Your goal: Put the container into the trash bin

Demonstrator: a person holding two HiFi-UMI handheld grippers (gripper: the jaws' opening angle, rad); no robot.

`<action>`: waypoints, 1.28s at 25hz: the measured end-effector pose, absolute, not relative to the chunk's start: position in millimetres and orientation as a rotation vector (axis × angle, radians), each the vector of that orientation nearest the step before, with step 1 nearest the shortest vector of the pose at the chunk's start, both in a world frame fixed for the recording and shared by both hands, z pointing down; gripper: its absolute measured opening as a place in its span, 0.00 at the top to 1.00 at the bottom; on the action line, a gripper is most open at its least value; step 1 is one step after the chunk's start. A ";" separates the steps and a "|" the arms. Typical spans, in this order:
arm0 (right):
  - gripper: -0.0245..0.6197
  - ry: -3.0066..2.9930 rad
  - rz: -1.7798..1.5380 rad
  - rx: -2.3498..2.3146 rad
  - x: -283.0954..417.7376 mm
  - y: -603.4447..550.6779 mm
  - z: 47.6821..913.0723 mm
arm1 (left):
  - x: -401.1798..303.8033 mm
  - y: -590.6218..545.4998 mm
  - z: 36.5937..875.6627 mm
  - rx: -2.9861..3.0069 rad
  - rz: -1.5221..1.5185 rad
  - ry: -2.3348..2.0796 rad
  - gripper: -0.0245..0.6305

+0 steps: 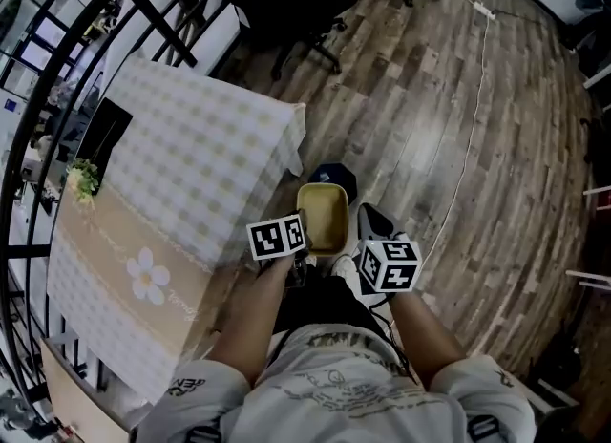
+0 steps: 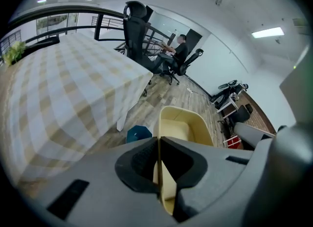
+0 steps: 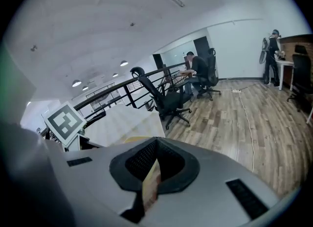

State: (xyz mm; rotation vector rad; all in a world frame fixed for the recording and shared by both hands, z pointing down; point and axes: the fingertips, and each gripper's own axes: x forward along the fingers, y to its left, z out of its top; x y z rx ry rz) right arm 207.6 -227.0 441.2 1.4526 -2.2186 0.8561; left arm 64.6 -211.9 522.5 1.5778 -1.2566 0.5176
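Left gripper view: my left gripper has its fingers pressed onto the near wall of a pale yellow container, pinching the thin plastic edge between them. The container's open tub stretches away from the fingers. Beyond and to its left a dark blue trash bin stands on the wooden floor, near the corner of a counter draped in a checked cloth. A person sits at a desk in the far background.

Right gripper view: my right gripper also has its fingers closed on a thin yellowish edge, which I take to be the same container's rim. The marker cube of the left gripper shows at the left, with the counter behind it and a black office chair further off.

Head view: looking steeply down, both bare forearms reach forward from the torso and angle in toward each other, left forearm and right forearm. The two grippers meet at the near end of the container, one on each side. The container is held level in the air, open side up, and its far end overlaps the trash bin on the floor just beyond. The counter lies to the left.
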 end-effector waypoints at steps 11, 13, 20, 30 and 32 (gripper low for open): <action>0.96 -2.143 0.827 1.308 210.6 -263.1 579.2 | 65.6 -232.8 702.9 1.372 0.471 -1.217 0.93; 0.96 -2.124 0.833 1.294 214.0 -267.4 605.7 | 68.4 -234.4 736.8 1.331 0.448 -1.205 0.93; 0.96 -2.094 0.863 1.289 217.5 -287.6 687.5 | 74.4 -256.4 840.8 1.245 0.381 -1.194 0.93; 0.96 -2.020 0.962 1.340 235.3 -294.6 752.6 | 89.4 -296.4 922.3 1.219 0.416 -1.178 0.93; 0.96 -2.010 0.971 1.340 238.5 -295.1 758.9 | 92.7 -303.6 928.3 1.227 0.412 -1.174 0.93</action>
